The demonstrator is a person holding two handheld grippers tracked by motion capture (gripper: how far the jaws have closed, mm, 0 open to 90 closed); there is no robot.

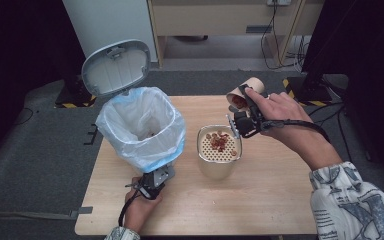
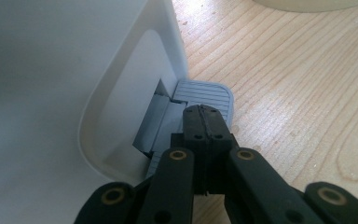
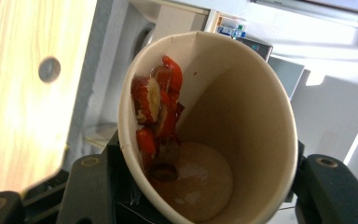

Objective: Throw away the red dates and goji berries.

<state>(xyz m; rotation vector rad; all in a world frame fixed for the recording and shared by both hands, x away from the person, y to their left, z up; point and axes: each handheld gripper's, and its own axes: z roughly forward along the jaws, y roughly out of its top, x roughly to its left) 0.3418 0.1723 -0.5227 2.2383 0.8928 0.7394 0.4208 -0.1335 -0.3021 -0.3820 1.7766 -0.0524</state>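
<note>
Paper cup, pinched by our right gripper, we tip slowly over the strainer; left gripper, pressed together, holds the pedal

free: bare counter across lower centre and lower right, and strip at right edge | blocked: lined bin with raised lid fills centre-left to upper left | blocked: strainer pot at centre, just right of bin, narrow gap between | above pot: right hand-held gripper with tilted paper cup
</note>
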